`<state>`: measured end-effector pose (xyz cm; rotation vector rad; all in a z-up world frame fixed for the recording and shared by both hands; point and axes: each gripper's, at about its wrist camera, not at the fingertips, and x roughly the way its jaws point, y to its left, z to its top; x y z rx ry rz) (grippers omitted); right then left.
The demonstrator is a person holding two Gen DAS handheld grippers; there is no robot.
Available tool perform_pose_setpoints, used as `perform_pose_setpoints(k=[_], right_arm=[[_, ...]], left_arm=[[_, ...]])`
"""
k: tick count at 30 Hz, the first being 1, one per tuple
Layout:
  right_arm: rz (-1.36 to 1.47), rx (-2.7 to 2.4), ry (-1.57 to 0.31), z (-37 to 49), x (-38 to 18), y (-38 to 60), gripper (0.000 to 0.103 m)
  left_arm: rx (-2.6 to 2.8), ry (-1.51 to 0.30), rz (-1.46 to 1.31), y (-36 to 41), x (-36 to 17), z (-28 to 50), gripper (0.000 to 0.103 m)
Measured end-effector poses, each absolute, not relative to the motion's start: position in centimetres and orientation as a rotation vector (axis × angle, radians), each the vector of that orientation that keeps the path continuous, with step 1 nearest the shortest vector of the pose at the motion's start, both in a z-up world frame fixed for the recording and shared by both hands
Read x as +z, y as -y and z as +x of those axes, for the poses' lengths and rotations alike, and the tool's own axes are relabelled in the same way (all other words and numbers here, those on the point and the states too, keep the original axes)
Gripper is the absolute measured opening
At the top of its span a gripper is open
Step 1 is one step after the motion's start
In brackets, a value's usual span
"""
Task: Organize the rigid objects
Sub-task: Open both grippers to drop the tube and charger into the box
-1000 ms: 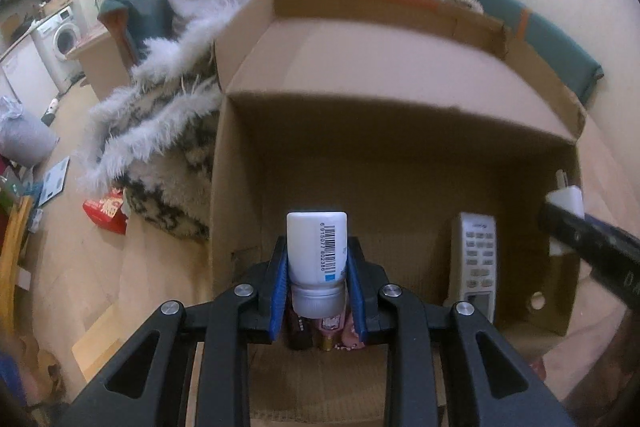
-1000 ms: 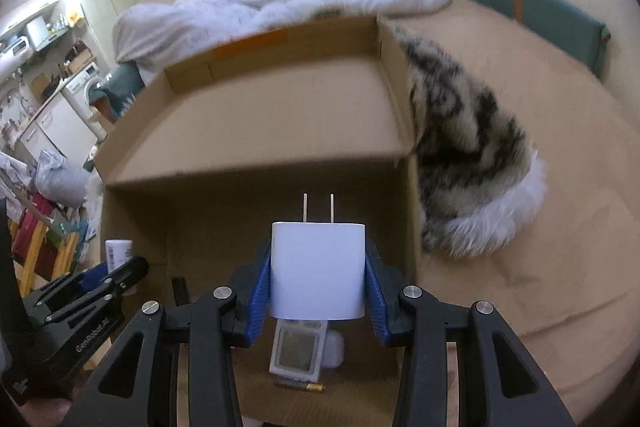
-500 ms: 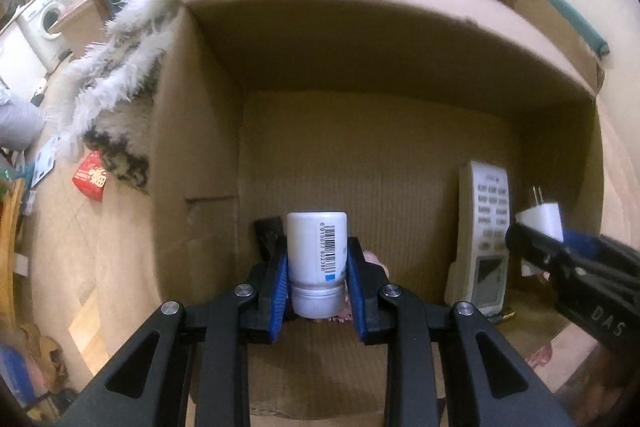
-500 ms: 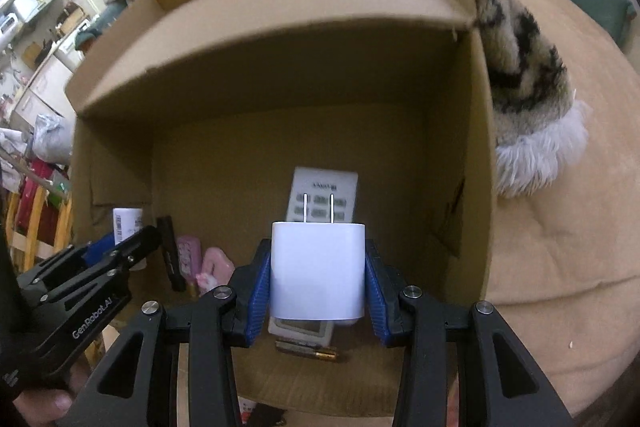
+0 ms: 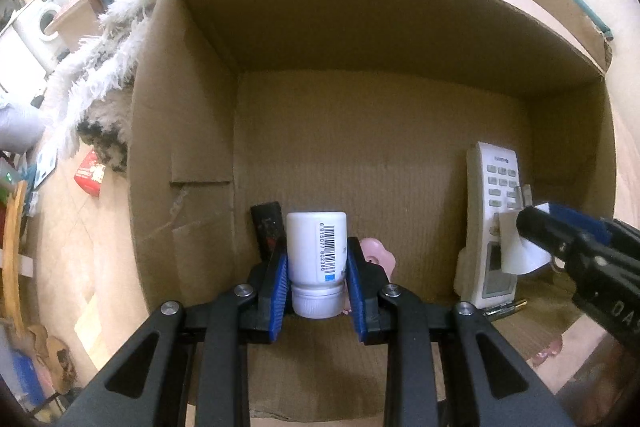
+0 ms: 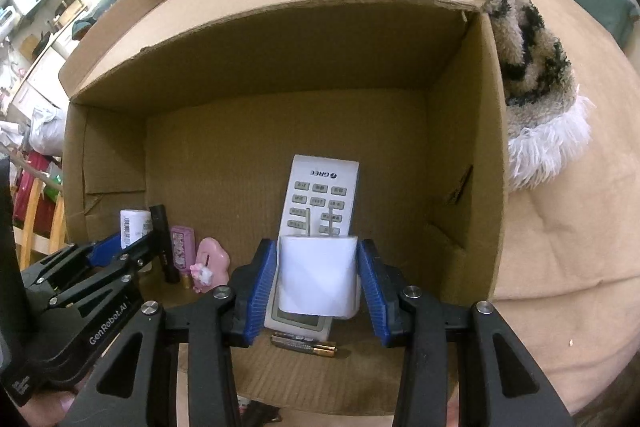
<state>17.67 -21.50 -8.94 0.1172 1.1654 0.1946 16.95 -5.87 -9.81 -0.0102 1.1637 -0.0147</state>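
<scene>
White bottle (image 5: 316,259) between left fingers (image 5: 276,287)

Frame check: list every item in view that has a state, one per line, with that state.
Left gripper: shut on the white bottle, cap toward the camera.
Right gripper: shut on the white charger, prongs pointing away.
Cardboard box: open, flaps up.
Remote: lying face up inside the box.
Batteries: lying loose in front of the remote.

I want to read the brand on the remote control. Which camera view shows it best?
The right wrist view: the remote control faces the camera, its logo and most buttons clear above the charger. The left wrist view shows it at the edge, slanted, partly behind the right gripper.
</scene>
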Motion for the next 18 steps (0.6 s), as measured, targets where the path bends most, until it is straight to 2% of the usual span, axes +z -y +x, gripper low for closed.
perform_pose_setpoints(k=[3,5,6,8,9,11,13,14,18], right_arm=[[0.126,0.211,-1.129,17.6,-8.2,21.4,0.045],[0.141,0.229,-1.107,17.6,-7.7,21.3,0.056],[0.144,0.23,-1.098,17.6,-7.5,21.3,0.066],[0.147,0.232,-1.082,17.6,-7.1,21.3,0.067],[0.15,0.232,-1.072,17.6,-6.8,21.3,0.068],[0.159,0.225,-1.049,17.5,-6.4,21.6,0.078],[0.167,0.217,-1.018,17.4,-6.0,21.9,0.099],[0.168,0.211,-1.0,17.3,-5.7,22.0,0.103],[0.17,0.209,-0.983,17.4,-5.3,22.1,0.103]], left_arm=[[-0.018,-1.153,0.017,6.2,-9.7,17.0,0.024],[-0.017,-1.139,0.036,6.3,-9.4,17.0,0.028],[-0.015,-1.135,0.043,6.5,-9.2,17.0,0.032],[-0.005,-1.118,0.047,6.5,-8.9,16.9,0.061],[-0.003,-1.103,0.039,6.4,-8.6,16.8,0.065],[-0.005,-1.081,0.02,6.2,-8.1,16.6,0.068],[-0.007,-1.083,0.018,6.3,-8.0,16.7,0.068],[-0.005,-1.086,0.023,6.3,-8.0,16.6,0.068],[0.004,-1.1,0.031,6.2,-7.8,16.7,0.068]])
